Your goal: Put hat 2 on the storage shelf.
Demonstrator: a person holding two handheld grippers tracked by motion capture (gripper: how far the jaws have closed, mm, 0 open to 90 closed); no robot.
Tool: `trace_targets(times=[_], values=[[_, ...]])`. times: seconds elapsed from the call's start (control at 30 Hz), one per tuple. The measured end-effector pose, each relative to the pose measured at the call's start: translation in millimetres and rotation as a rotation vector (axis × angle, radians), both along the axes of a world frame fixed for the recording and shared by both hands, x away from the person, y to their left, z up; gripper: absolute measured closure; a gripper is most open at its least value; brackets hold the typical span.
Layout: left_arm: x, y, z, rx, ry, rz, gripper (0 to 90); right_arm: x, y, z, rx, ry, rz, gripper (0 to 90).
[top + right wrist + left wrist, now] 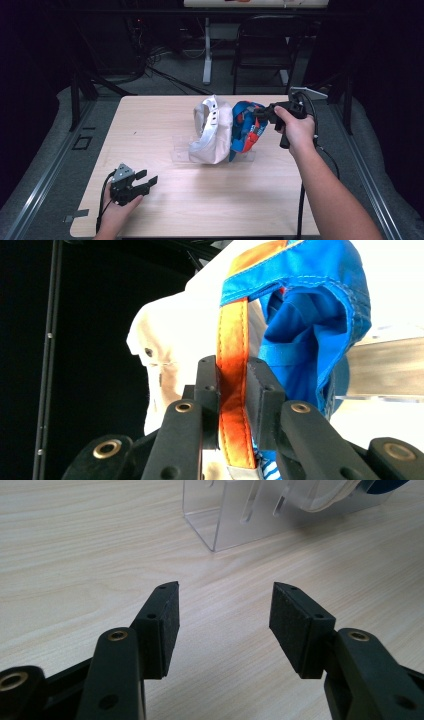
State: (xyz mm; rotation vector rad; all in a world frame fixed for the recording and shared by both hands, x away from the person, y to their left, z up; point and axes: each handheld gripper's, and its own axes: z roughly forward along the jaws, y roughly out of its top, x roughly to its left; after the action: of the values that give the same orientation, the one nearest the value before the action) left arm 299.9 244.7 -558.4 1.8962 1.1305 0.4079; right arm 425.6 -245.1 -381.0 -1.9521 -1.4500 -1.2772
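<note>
At the left of the high view, the left tongs [145, 182] are resting low on the worktop [210, 200] near its front edge, held in the person's left hand [116, 212]. Their jaws are standing spread wide with nothing between them; in the left gripper view the left tongs [224, 622] are pointing across bare wood toward the corner of a clear acrylic stand [225, 520], well short of it.

Moving right, the stand [182, 150] is sitting mid-worktop and carrying two caps side by side and touching. The white cap [212, 132] is sitting on the left, the blue cap [245, 127] with its orange trim on the right.

At the right, the right tongs [260, 112] are reaching in from the person's right hand [296, 131] to the blue cap's upper edge. In the right gripper view the right tongs [232, 385] are pinching the orange band [232, 330] of the blue cap [310, 300], jaws pressed onto the fabric from both sides, with the white cap [170, 335] behind.

The cap looks light and soft, so it will likely sag and swing when lifted. The stitched orange band appears firmer than the thin blue panels, making it the sensible place to grip. The fabric may slide between the pads if tugged sharply, and the light stand could shift with it.
</note>
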Motion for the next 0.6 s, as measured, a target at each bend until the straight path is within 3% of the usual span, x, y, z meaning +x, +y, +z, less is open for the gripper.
trace_targets(times=[0.3,0.6], values=[[-0.2,0.8,-0.6,-0.012,-0.008,0.007,46.0,-5.1,-6.5,-1.8,-0.039,-0.019,-0.002,67.2],[-0.1,1.5,-1.0,-0.015,-0.008,0.017,45.5,-18.8,-14.2,4.0,-0.164,-0.072,0.002,61.1]])
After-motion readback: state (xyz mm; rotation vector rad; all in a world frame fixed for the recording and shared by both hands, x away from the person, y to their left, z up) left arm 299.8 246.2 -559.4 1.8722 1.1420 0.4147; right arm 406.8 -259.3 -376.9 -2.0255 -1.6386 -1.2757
